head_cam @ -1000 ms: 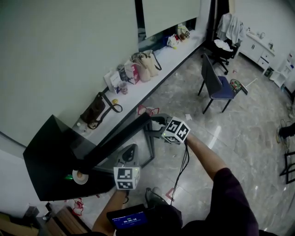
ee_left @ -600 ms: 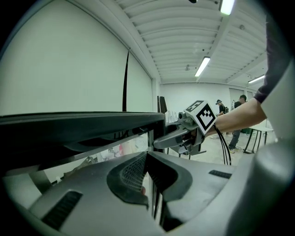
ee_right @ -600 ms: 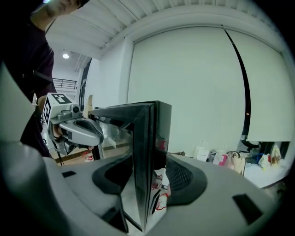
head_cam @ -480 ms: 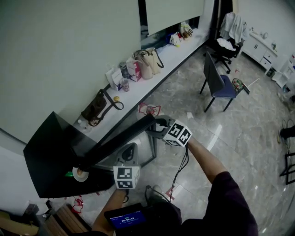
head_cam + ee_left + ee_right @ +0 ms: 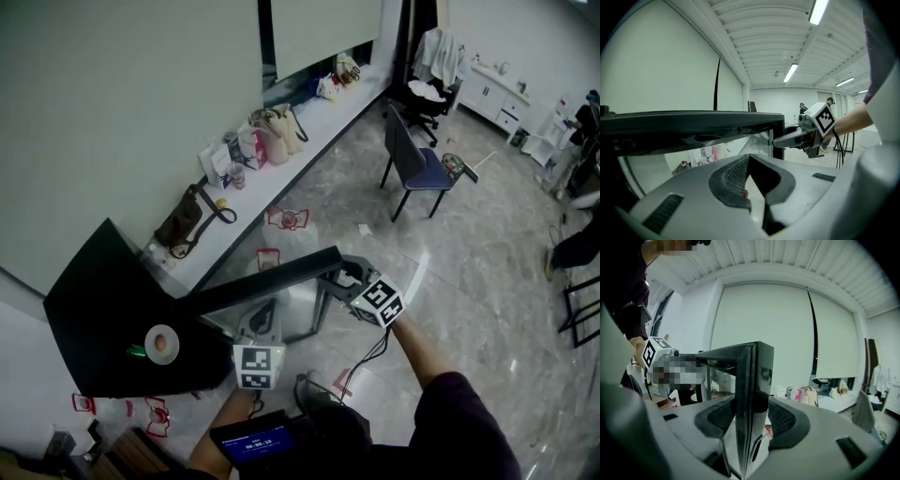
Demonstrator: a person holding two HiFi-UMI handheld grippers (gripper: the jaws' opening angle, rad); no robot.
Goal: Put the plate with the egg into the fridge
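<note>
Marble floor stretched beyond a black fridge [image 5: 103, 319]; the plate [image 5: 150, 336] with the egg [image 5: 161, 345] sat on its top, to the left. The right gripper [image 5: 337, 274] had just been closing and pinched the open fridge door [image 5: 262, 281] at its right edge. The left gripper [image 5: 264, 314], nearer, had its jaws pressed together.

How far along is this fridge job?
Done: the fridge door stands open. In hand: the right gripper has just closed its jaws on the door's edge. Still to do: the plate with the egg sits on top of the fridge, untouched; the left gripper is shut.
</note>
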